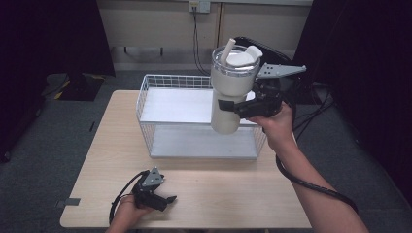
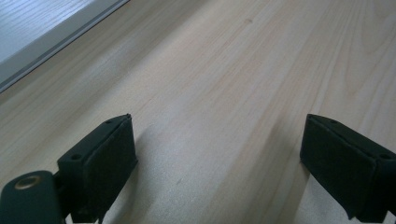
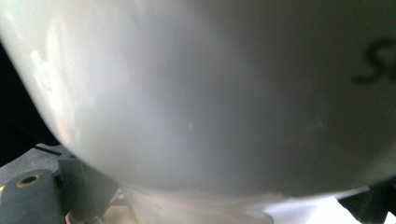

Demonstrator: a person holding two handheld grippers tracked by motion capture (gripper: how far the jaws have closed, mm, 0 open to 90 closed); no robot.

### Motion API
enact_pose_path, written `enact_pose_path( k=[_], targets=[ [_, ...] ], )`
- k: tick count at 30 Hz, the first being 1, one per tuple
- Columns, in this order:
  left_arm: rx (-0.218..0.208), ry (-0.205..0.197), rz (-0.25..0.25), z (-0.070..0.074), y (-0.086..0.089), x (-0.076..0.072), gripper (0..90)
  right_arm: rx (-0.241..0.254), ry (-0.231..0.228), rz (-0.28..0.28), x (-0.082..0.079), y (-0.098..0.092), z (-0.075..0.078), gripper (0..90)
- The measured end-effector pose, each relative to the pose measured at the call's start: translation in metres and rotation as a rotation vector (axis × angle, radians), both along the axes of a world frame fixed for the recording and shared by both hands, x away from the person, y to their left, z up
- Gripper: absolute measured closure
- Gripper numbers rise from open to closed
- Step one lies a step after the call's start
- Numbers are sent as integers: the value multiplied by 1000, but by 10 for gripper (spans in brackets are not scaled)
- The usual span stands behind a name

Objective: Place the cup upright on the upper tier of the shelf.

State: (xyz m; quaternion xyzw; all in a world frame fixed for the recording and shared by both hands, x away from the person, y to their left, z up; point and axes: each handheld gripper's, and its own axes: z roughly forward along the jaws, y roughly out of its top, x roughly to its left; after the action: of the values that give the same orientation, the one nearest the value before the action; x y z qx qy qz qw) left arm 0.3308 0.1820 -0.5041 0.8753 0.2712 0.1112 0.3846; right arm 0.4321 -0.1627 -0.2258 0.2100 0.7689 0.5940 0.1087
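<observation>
1. The right gripper [image 1: 228,106] grasps a white tumbler [image 1: 232,90] by its side, holding it upright in the air above the right end of the wire basket [image 1: 145,104]; its pale wall [image 3: 196,93] sits close before the right gripper's camera.
2. The left gripper [image 1: 165,199] rests on the table [image 1: 218,194] near its front edge; jaws spread wide, holding nothing.

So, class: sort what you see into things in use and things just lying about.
In use: white tumbler, right gripper clamping it, wire basket beneath.
Lying about: left gripper open on the table, wall cable.
</observation>
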Motion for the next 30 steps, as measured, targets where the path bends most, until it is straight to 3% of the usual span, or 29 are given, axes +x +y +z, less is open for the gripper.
enact_pose_path(
  k=[30],
  targets=[
    [3,2,0,0,0,0,99,11,-4,-89,38,14,2,94]
  ],
)
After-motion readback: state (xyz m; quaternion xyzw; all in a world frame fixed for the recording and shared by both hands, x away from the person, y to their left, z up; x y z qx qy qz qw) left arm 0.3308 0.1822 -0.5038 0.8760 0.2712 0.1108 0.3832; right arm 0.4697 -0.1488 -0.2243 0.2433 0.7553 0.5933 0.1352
